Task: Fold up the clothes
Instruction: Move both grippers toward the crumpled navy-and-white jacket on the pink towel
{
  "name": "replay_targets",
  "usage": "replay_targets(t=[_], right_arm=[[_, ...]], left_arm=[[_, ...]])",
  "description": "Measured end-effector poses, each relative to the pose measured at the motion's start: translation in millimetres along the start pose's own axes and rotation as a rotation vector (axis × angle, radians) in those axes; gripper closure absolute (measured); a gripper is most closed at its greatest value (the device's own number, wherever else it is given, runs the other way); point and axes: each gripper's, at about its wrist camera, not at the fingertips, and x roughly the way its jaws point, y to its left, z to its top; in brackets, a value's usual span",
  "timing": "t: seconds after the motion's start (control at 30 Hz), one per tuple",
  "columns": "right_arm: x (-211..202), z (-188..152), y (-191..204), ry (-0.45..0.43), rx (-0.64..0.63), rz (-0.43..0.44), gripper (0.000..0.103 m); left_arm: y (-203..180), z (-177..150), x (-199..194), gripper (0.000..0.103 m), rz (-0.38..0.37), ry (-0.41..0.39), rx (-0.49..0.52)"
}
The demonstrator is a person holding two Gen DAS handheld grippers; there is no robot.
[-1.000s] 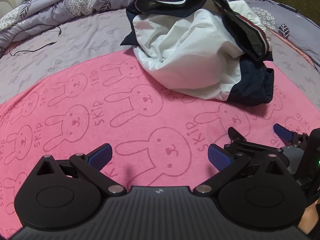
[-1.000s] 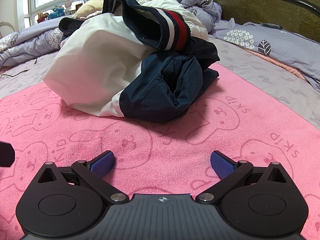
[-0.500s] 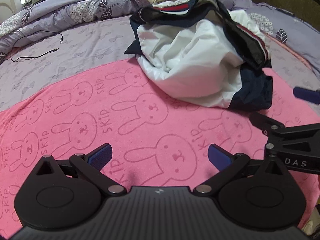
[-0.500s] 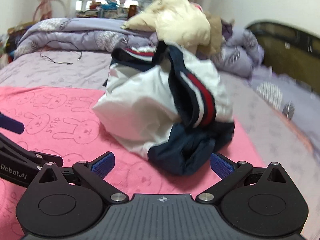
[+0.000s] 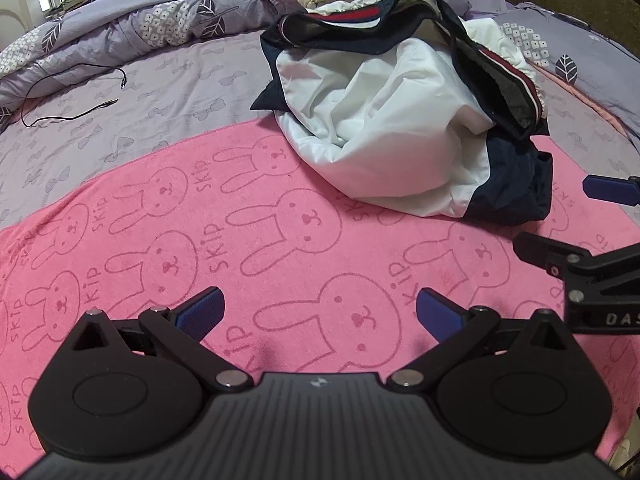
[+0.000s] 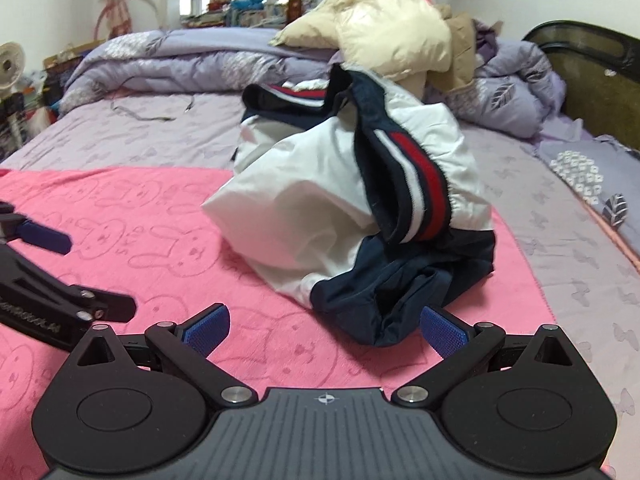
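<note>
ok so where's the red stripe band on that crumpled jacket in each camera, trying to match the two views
Left wrist view: the red stripe band lies at the top centre, along the far top edge of the crumpled jacket.
Right wrist view: the band runs down the near right side of the jacket, right of centre.
Shared landmark: the pink rabbit-print towel under the jacket's near edge.
</note>
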Motion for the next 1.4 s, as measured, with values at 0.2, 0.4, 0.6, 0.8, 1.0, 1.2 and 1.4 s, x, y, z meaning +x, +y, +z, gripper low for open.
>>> replay_targets(t=[0.2,0.4,0.6,0.8,1.0,1.2,1.4], right_arm=[[-2.5,1.1,1.4,0.018,-0.023,0.019,0.0],[0.9,0.2,4.4,0.048,-0.039,0.037,0.0],[5.8,-3.4,8.4,0.078,-0.053,0.043,0.0],[7.1,-2.9,7.6,0.087,-0.045,0.052,0.0],[9.5,-4.5,8.4,0.1,-0.048,0.054,0.0],[11.2,-5.6,9.9,0.109,-0.051,0.052,0.0],[12.4,-4.7,12.5,0.11,-0.061,0.044,0.0]], left_arm=[[-2.2,-2.0,5.0,0.0,-0.004,0.015,0.004],[-4.2,-4.1,9.8,0.0,-0.008,0.029,0.008],[-5.6,-6.5,12.5,0.0,-0.011,0.039,0.01],[-5.2,-6.4,13.5,0.0,-0.009,0.042,0.005],[-4.9,-7.3,14.2,0.0,-0.01,0.046,0.003],[-3.6,-8.2,14.7,0.0,-0.014,0.051,-0.005],[-1.3,-9.7,15.8,0.0,-0.012,0.057,-0.008]])
